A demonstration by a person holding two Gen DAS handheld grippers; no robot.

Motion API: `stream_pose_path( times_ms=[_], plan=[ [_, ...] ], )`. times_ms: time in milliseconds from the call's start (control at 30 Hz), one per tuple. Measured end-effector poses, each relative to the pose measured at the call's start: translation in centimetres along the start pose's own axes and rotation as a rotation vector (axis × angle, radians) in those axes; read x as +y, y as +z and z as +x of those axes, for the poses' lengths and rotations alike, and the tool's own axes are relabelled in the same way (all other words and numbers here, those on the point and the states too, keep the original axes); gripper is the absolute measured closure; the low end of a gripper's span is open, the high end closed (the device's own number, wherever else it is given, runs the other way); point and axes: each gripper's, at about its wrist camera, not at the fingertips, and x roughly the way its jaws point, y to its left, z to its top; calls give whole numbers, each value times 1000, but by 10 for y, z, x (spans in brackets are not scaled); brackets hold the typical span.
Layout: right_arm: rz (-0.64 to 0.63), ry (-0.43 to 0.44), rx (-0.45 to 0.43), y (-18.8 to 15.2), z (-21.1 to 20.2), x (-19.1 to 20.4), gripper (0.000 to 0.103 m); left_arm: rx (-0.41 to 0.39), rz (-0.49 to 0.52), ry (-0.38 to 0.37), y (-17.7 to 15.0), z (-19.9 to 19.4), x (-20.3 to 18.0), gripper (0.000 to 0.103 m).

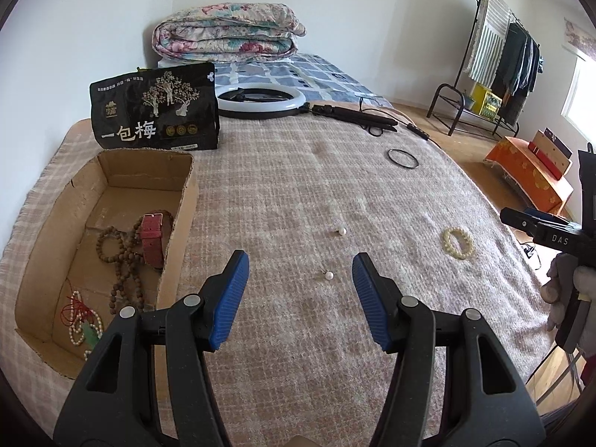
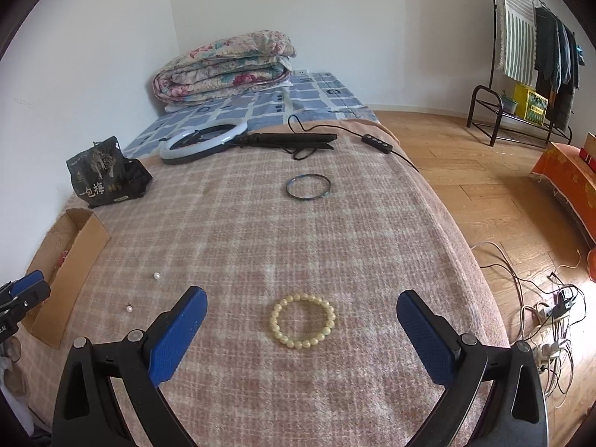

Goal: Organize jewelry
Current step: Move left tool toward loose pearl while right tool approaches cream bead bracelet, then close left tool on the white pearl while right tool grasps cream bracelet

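My left gripper (image 1: 300, 265) is open and empty above the blanket, with a pearl earring (image 1: 328, 275) just ahead between its fingers and a second pearl (image 1: 341, 231) farther on. A cardboard box (image 1: 178, 219) at its left holds a wooden bead necklace (image 1: 123, 257), a red strap (image 1: 152, 240) and a pearl string with red cord (image 1: 80, 320). My right gripper (image 2: 301, 300) is open and empty, with a cream bead bracelet (image 2: 302, 320) lying between its fingers. A dark bangle (image 2: 308, 186) lies farther back. Both pearls (image 2: 157, 276) show at the left.
A black snack bag (image 1: 154, 111) stands behind the box. A ring light (image 2: 203, 141) with its folded stand and cable lies at the blanket's far end, before a folded quilt (image 2: 223, 65). Cables (image 2: 551, 313) litter the wood floor on the right. A clothes rack (image 2: 536, 56) stands far right.
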Motion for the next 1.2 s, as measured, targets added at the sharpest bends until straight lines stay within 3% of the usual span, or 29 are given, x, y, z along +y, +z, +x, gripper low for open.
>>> stream_pose_path(
  times_ms=[100, 167, 333, 467, 533, 767, 1200],
  plan=[
    [8, -14, 33, -7, 10, -11, 1, 15, 19, -2, -4, 11, -6, 44],
    [23, -7, 63, -10, 18, -20, 8, 24, 29, -10, -8, 19, -10, 44],
    [29, 0, 124, -20, 36, -28, 18, 64, 80, -11, -17, 42, -25, 62],
    [12, -1, 142, -25, 43, -27, 24, 83, 97, -24, -23, 58, -32, 66],
    [14, 1, 147, -25, 47, -29, 25, 92, 99, -26, -23, 66, -33, 73],
    [19, 8, 160, -27, 56, -35, 42, 105, 70, -28, -24, 88, -30, 73],
    [2, 16, 189, -25, 75, -35, 55, 111, 64, -33, -29, 106, -28, 83]
  ],
)
